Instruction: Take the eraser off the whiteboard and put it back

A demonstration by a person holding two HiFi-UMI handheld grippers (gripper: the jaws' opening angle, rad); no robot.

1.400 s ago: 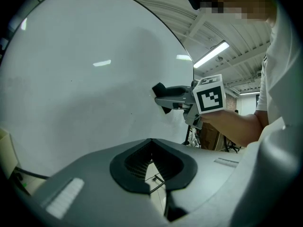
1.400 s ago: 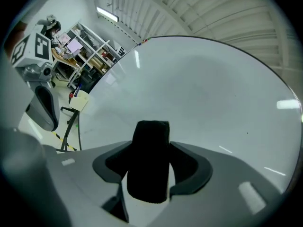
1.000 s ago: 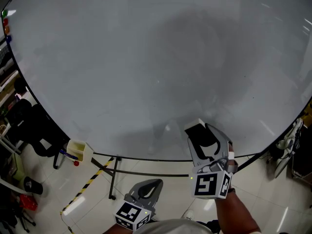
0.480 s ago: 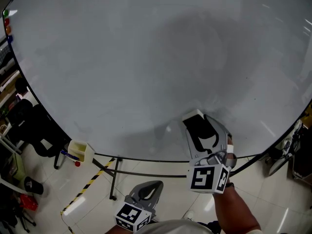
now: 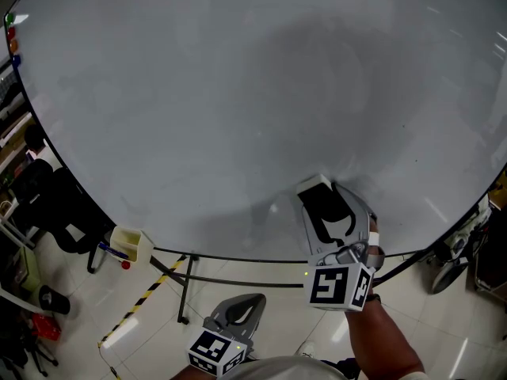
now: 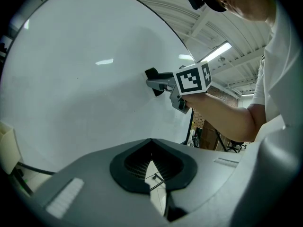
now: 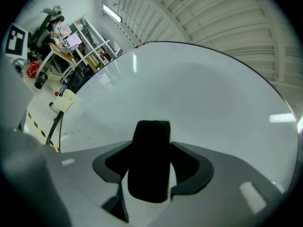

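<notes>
A large white whiteboard (image 5: 238, 109) fills the head view. The black eraser (image 5: 320, 203), with a pale back edge, sits between the jaws of my right gripper (image 5: 323, 212), which is shut on it near the board's lower right edge. In the right gripper view the eraser (image 7: 150, 167) stands upright between the dark pads, its far end toward the board (image 7: 189, 98). The left gripper view shows the eraser (image 6: 152, 74) right at the board's surface; whether it touches I cannot tell. My left gripper (image 5: 238, 311) hangs low below the board, jaws together and empty (image 6: 151, 148).
A small cream box (image 5: 131, 244) hangs at the board's lower left edge with markers beside it. Coloured magnets (image 5: 9, 34) sit at the board's top left. The stand's black legs (image 5: 186, 287) and yellow-black floor tape (image 5: 139, 307) lie below. Shelves and a desk (image 7: 61, 37) stand at the left.
My right gripper has edged slightly up along the board with the eraser still in it. The left gripper has stayed where it was.
</notes>
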